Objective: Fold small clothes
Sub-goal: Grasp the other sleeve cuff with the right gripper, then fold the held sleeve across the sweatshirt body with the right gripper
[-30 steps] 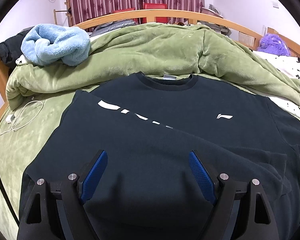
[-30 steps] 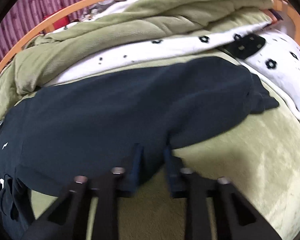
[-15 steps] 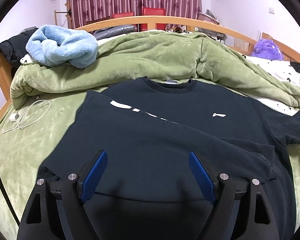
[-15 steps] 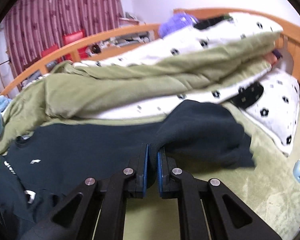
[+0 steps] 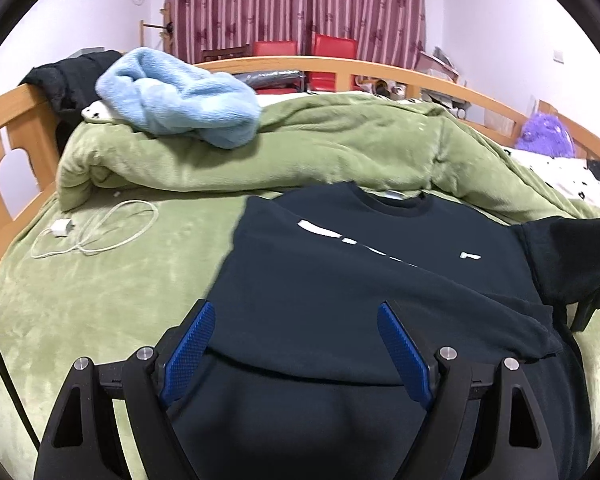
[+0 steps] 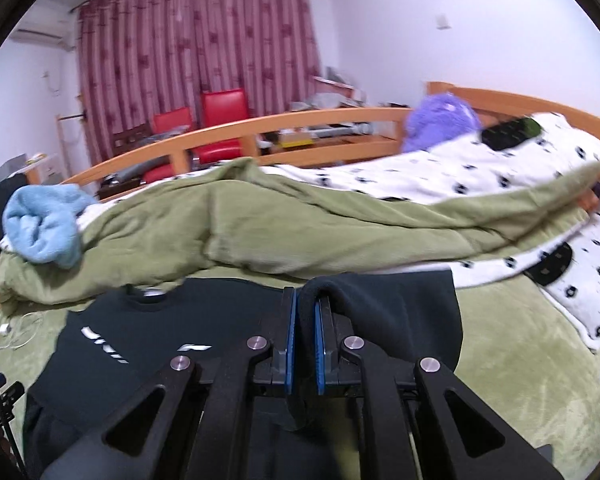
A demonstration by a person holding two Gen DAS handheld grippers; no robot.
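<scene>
Left wrist view: the black sweatshirt (image 5: 364, 280) lies on the green bedspread (image 5: 100, 292), collar at 12 o'clock, white lettering across the chest, one side folded inward; the left gripper (image 5: 296, 344) stands spread wide above its lower part, pinching nothing. Right wrist view: the right gripper (image 6: 305, 340) is pressed together on a raised sleeve fold of the black sweatshirt (image 6: 148, 344), whose body lies at 9 o'clock.

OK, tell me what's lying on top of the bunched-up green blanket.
On the green blanket lies a crumpled light blue fleece at its left end, and a white black-spotted quilt further right. What the blanket itself covers cannot be seen.
</scene>
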